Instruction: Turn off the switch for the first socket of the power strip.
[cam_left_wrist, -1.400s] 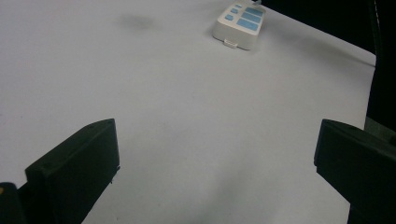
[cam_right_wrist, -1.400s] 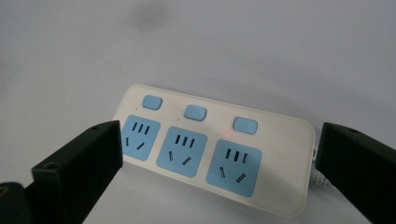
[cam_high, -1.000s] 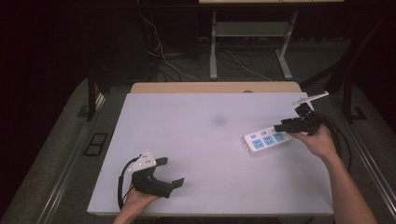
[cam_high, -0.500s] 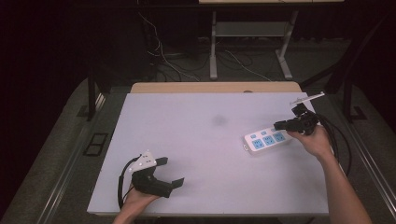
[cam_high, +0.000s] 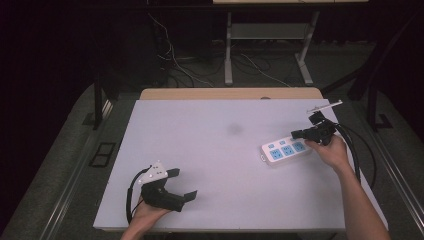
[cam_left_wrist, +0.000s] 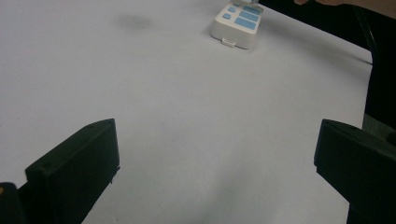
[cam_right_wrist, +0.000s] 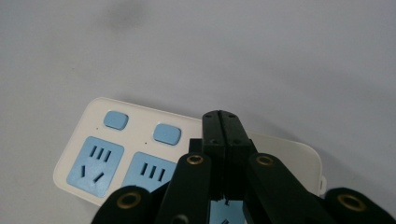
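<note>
- Two hand-held grippers are in my feed above a pale grey tabletop (cam_high: 225, 165).
- My right gripper (cam_right_wrist: 226, 122) has just been closing; its black jaws now meet tip to tip with nothing between them.
- Those clenched tips sit over the white plastic power strip with blue sockets and blue buttons (cam_right_wrist: 140, 154), above its third socket (whether they touch its face I cannot tell).
- In the high view the power strip (cam_high: 286, 149) lies flat on the table's right side, angled, with the right gripper (cam_high: 295, 134) at its far right end.
- My left gripper (cam_high: 182, 184) rests at the near left edge, jaws spread wide and holding nothing.
- From the left gripper view the power strip (cam_left_wrist: 238, 21) lies well apart, far ahead.
</note>
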